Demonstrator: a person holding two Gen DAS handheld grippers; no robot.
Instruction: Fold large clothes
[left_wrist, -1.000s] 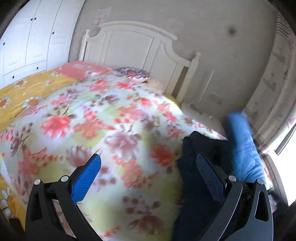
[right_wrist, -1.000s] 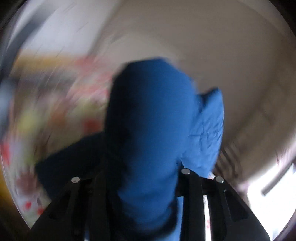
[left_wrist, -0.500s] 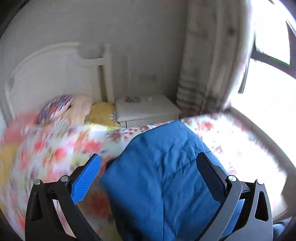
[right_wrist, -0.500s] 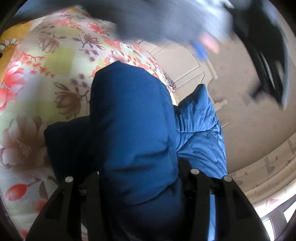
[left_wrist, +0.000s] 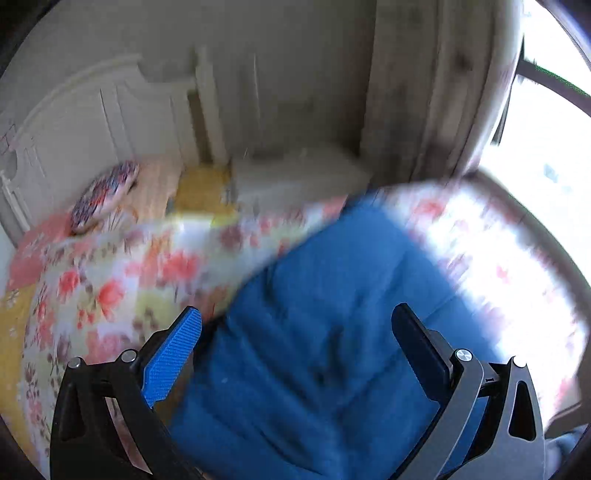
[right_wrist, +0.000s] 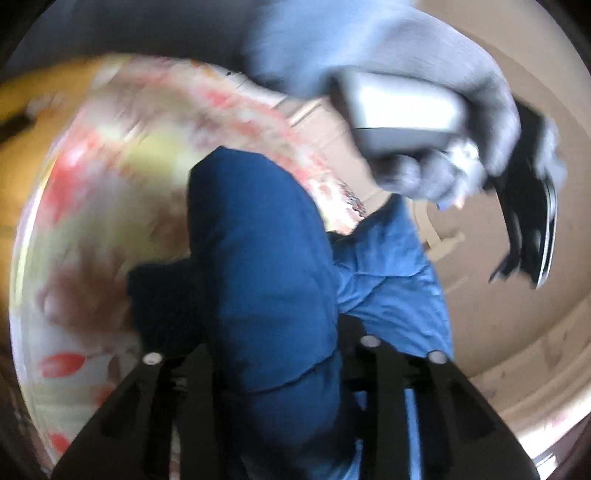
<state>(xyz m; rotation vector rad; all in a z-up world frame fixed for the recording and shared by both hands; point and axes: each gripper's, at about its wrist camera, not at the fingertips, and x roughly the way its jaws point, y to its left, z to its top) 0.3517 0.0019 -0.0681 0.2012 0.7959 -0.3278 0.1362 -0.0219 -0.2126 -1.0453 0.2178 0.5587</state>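
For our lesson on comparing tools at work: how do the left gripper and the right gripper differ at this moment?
The left gripper is open with nothing between its fingers; the right gripper is shut on a thick fold of the blue padded garment. The left hovers over the garment; the right's jaws, just closing, have it between them. Both are black two-finger tools above the floral quilt.

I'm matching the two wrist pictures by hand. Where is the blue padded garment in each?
Left wrist: the blue padded garment fills the lower centre, between the open fingers.
Right wrist: it bulges up the centre, clamped in the right gripper.
Shared landmark: the floral bedspread beneath it.
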